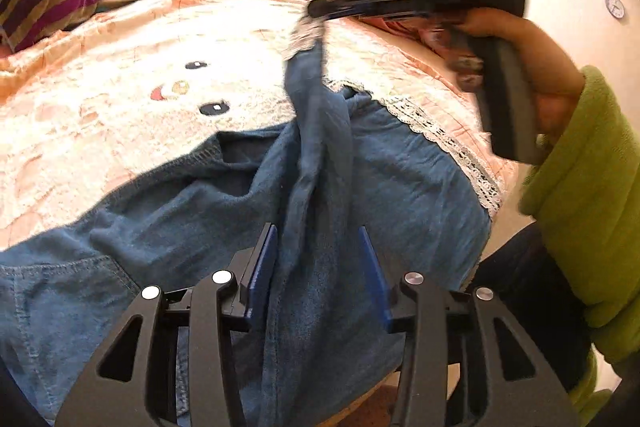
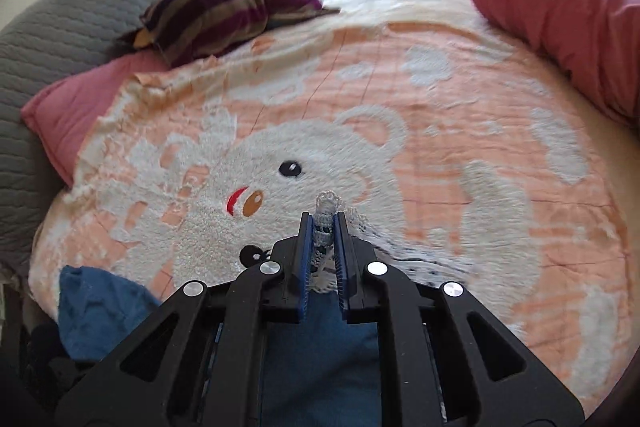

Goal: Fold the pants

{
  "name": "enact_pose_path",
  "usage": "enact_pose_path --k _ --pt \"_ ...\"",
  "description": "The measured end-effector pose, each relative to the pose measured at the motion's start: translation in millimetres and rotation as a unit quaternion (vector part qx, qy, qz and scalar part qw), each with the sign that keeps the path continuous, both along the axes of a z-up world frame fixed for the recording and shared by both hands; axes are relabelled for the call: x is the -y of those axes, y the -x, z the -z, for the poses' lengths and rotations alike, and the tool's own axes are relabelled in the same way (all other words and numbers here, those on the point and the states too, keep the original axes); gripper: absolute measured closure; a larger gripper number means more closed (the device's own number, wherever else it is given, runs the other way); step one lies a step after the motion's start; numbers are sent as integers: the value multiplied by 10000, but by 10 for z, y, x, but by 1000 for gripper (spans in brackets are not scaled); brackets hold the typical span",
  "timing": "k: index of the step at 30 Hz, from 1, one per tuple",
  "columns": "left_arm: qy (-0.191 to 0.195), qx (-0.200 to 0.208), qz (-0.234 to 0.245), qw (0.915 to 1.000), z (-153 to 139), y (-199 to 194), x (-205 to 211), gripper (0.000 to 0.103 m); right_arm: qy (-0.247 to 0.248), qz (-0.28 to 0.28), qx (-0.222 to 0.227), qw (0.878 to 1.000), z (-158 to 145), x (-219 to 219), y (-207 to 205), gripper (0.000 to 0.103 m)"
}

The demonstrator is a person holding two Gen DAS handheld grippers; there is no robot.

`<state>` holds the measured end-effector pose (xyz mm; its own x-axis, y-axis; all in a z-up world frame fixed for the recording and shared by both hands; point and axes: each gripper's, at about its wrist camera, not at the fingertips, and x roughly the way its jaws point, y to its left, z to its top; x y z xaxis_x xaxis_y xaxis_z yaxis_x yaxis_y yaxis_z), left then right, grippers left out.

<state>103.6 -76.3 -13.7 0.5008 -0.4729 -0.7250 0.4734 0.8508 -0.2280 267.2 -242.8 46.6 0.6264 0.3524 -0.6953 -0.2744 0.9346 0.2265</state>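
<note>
Blue denim pants (image 1: 400, 167) with a white lace hem (image 1: 440, 139) lie crumpled on the near edge of a peach bear-print blanket (image 1: 120, 115). My left gripper (image 1: 318, 247) stands low over them, open, with a raised ridge of the cloth running between its blue pads (image 1: 264, 259). That ridge stretches up to my right gripper (image 1: 320, 9), which holds one leg's end above the bed. In the right wrist view the right gripper (image 2: 323, 223) is shut on the lace hem (image 2: 328, 201), and blue cloth (image 2: 320, 339) hangs beneath it.
A striped purple pillow (image 2: 224, 11) and a pink pillow (image 2: 68, 103) lie at the far left by a grey quilted cover (image 2: 60, 27). A red bolster (image 2: 560, 19) lines the right edge. A hand and green sleeve (image 1: 580, 187) hold the right gripper.
</note>
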Motion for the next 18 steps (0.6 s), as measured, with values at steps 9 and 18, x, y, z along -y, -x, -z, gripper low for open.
enact_pose_path --k 9,18 --pt "-241 287 52 9993 -14 25 41 99 -428 541 238 9973 -122 671 647 97" --pt "-18 410 486 9980 -208 257 80 101 89 696 -159 9974 33 1081 1529 97"
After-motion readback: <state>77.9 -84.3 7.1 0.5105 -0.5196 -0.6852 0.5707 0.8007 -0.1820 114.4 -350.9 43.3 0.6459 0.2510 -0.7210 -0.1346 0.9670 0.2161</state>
